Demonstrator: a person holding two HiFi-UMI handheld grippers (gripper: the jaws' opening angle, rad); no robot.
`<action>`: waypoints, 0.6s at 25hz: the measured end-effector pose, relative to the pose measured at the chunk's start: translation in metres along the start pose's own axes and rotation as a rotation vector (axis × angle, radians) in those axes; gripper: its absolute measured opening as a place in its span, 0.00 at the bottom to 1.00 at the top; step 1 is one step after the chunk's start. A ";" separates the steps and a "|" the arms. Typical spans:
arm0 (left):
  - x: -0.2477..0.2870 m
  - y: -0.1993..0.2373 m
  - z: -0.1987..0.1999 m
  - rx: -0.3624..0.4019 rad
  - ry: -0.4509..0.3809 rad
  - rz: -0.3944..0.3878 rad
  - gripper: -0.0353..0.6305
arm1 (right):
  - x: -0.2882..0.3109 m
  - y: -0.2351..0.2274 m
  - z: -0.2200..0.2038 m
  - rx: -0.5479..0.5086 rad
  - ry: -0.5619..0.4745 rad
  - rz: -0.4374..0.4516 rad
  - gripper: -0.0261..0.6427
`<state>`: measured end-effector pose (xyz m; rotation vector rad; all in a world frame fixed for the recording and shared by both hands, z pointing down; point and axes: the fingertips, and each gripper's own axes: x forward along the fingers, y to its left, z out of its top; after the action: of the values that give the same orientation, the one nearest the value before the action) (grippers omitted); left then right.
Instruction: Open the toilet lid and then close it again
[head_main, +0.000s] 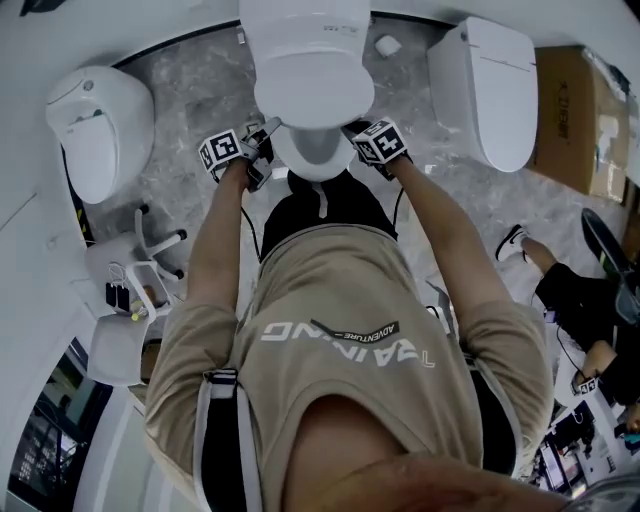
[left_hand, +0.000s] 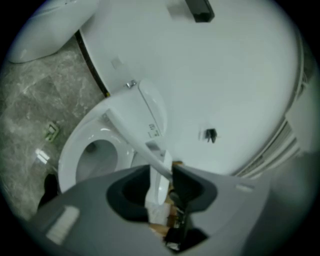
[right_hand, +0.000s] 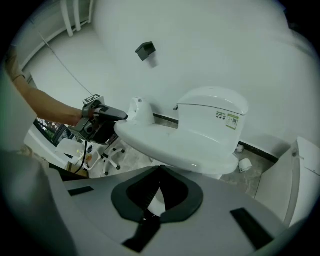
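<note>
The white toilet (head_main: 318, 150) stands just ahead of me, its lid (head_main: 313, 90) lifted part way off the seat. My left gripper (head_main: 245, 155) is at the lid's front left and my right gripper (head_main: 370, 140) at its front right. In the left gripper view the lid (left_hand: 152, 107) runs edge-on into the left gripper (left_hand: 162, 175), which is shut on its rim, with the seat (left_hand: 75, 145) and bowl showing below. In the right gripper view the lid (right_hand: 175, 142) hangs roughly level in front of the tank (right_hand: 212, 107). The right gripper (right_hand: 159, 175) is closed at the lid's near rim, and the left gripper (right_hand: 100, 122) grips the far side.
Other white toilets stand to the left (head_main: 100, 125) and to the right (head_main: 490, 85). A cardboard box (head_main: 575, 110) is at the far right and a paper roll (head_main: 388, 45) lies by the wall. A white swivel chair (head_main: 135, 270) is at my left. A person's legs (head_main: 580, 290) show at the right.
</note>
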<state>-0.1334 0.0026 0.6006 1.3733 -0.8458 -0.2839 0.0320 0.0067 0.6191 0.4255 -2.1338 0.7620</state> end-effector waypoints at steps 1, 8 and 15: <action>-0.001 -0.003 -0.001 0.005 -0.004 -0.004 0.25 | -0.002 -0.004 0.002 0.005 -0.006 0.007 0.05; 0.008 0.010 -0.034 0.246 0.204 0.228 0.06 | -0.008 -0.012 0.015 -0.028 -0.014 0.061 0.05; 0.043 -0.012 -0.033 0.346 0.256 0.306 0.06 | -0.011 -0.017 0.039 -0.037 -0.037 0.085 0.05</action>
<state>-0.0785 -0.0034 0.6060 1.5323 -0.9004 0.2826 0.0252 -0.0312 0.5981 0.3336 -2.2082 0.7661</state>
